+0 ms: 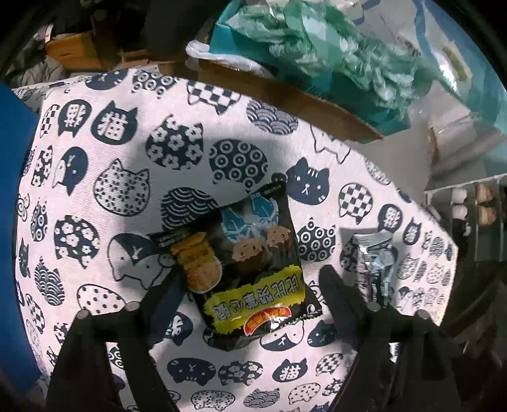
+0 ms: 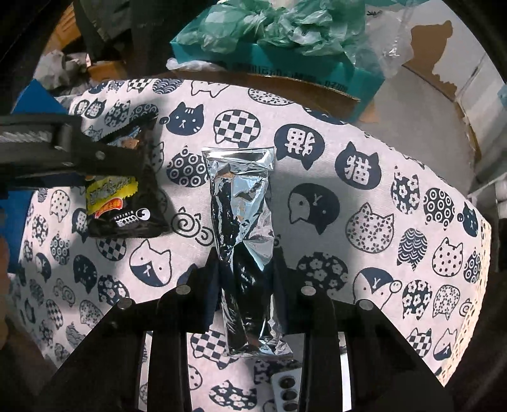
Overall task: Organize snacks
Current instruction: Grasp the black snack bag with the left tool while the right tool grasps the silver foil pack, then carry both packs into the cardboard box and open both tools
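A black snack bag (image 1: pixel 245 266) with yellow lettering lies on the cat-print tablecloth (image 1: pixel 126 133). My left gripper (image 1: pixel 250 279) is open, its fingers on either side of the bag's lower half, apart from it. In the right wrist view the same bag (image 2: pixel 126 202) lies at the left under the left gripper's finger (image 2: pixel 104 158). My right gripper (image 2: pixel 245 263) is shut on a long silver foil packet (image 2: pixel 242 222), gripping its middle. The silver packet (image 1: pixel 375 263) also shows at the right in the left wrist view.
A cardboard box (image 2: pixel 285 85) with a teal box and green plastic bags (image 2: pixel 269 25) stands behind the table's far edge. A blue object (image 1: pixel 12 190) is at the left. A shelf with small items (image 1: pixel 475 206) is beyond the table's right edge.
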Tool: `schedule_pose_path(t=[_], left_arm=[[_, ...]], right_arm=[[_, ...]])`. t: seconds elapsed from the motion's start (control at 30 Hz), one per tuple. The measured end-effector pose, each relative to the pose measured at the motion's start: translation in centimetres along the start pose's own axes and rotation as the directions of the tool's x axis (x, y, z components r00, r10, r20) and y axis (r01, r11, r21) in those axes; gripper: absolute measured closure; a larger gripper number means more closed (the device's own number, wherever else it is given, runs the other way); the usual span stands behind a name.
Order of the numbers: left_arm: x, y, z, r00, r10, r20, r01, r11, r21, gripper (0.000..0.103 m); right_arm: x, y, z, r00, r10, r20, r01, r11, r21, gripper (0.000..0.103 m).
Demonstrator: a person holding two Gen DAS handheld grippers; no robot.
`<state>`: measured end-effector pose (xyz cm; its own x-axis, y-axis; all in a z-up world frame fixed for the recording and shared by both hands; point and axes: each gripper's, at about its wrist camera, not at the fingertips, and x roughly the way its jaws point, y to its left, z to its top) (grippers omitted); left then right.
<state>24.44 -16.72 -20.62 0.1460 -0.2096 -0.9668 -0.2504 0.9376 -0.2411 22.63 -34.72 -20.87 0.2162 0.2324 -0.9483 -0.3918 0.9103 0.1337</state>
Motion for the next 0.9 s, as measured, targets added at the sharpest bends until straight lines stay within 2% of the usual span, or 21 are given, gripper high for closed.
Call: schedule_pose_path(t=[0.1, 0.23, 0.37, 0.5, 0.67, 0.9], left_arm=[[1.0, -0.7, -0.2, 0.999, 0.032, -0.013, -0.031, 0.999, 0.039, 0.016], [1.5, -2.3, -0.8, 0.995, 0.097, 0.006, -0.097, 0.985, 0.143, 0.018], [1.4, -3.1, -1.6, 0.992, 0.120, 0.049, -0.128, 0.972, 0.198, 0.040], [1.2, -2.9, -2.1, 0.994, 0.096, 0.045, -0.104, 0.965, 0.240, 0.041], [0.3, -1.2, -3.4, 0.993, 0.101, 0.054, -0.112, 0.952, 0.286, 0.041], [-3.3, 0.0, -5.5, 0.986, 0.115, 0.122, -0.152, 0.922, 0.357, 0.041]], right_arm=[[-0.4, -0.6, -0.1, 1.000, 0.000, 0.003, 0.000, 1.000, 0.005, 0.074], [-0.7, -1.1, -0.2, 1.000, -0.024, 0.001, 0.024, 0.999, 0.021, 0.074], [-1.2, -1.2, -0.5, 1.000, -0.028, 0.004, 0.028, 0.999, 0.032, 0.074], [-2.0, -0.9, -0.8, 1.000, -0.029, 0.008, 0.029, 0.999, 0.039, 0.074], [-3.2, 0.0, -1.4, 0.999, -0.031, 0.020, 0.030, 0.998, 0.048, 0.074], [-5.1, 1.2, -2.2, 0.998, -0.039, 0.041, 0.037, 0.998, 0.056, 0.074]])
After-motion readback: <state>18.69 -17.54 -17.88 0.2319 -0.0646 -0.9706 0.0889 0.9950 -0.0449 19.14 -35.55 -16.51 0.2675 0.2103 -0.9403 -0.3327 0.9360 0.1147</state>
